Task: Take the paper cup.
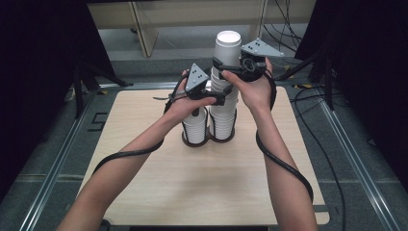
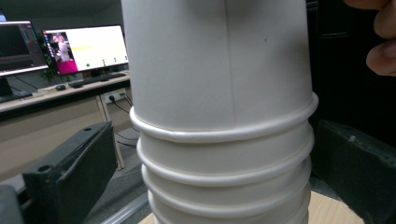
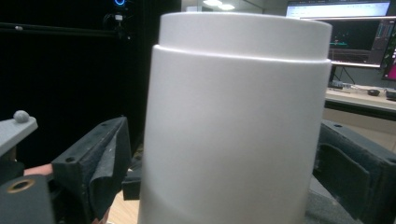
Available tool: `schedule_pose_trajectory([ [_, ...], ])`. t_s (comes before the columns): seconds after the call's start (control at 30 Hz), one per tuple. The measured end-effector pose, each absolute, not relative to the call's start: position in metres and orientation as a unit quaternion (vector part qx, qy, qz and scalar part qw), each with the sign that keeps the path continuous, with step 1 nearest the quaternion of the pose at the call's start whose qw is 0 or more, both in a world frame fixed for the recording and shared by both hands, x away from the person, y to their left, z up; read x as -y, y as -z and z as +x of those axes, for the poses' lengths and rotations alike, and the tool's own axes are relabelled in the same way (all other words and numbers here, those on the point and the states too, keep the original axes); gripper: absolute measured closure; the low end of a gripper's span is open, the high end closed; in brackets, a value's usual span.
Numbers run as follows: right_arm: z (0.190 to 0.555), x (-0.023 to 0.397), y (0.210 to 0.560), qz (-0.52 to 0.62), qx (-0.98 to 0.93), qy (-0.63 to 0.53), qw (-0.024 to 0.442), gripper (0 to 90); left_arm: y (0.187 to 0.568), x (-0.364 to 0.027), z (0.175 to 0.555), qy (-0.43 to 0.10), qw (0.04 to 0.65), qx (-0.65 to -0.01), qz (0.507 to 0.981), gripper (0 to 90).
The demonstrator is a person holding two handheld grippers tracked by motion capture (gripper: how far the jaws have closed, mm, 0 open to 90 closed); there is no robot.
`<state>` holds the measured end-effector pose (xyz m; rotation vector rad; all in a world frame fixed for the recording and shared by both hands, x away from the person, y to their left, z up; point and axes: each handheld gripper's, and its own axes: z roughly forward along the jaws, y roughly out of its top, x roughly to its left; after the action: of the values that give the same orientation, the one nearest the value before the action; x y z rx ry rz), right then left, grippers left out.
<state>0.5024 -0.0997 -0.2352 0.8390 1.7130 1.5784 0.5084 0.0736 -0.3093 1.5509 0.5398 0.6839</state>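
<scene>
A tall stack of upturned white paper cups (image 1: 224, 115) stands in a dark two-ring holder (image 1: 208, 141) on the wooden table (image 1: 192, 192). A shorter stack (image 1: 195, 129) fills the ring to its left. My left gripper (image 1: 219, 97) reaches around the middle of the tall stack (image 2: 219, 154). Its jaws stand on either side, with a gap showing at the left one, so it is open. My right gripper (image 1: 225, 64) is higher up, around the top cup (image 1: 228, 45) (image 3: 233, 121). That gripper is open too, with its jaws close beside the cup's wall.
Metal rails run along the table's left and right sides. Dark tripod legs (image 1: 86, 77) stand at the back left and cables (image 1: 308, 96) lie at the back right. Desks with lit monitors (image 2: 86, 46) show beyond the table.
</scene>
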Motion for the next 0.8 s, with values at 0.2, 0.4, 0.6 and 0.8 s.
schedule_pose_trajectory([
  [0.2,0.5042,0.1028,0.2359,0.325,-0.648,-0.609,0.322,13.9,0.3122,-0.0675,0.5097,-0.292,0.633,-0.238,0.676,1.4],
  [0.4,0.5050,0.1015,0.2369,0.321,-0.648,-0.613,0.320,16.9,0.3140,-0.0673,0.5115,-0.289,0.636,-0.243,0.673,3.6],
  [0.6,0.5046,0.1012,0.2380,0.322,-0.643,-0.620,0.314,18.3,0.3145,-0.0671,0.5119,-0.286,0.638,-0.244,0.672,3.9],
  [0.8,0.5040,0.1018,0.2368,0.320,-0.639,-0.620,0.323,19.2,0.3143,-0.0670,0.5118,-0.286,0.638,-0.245,0.672,3.9],
])
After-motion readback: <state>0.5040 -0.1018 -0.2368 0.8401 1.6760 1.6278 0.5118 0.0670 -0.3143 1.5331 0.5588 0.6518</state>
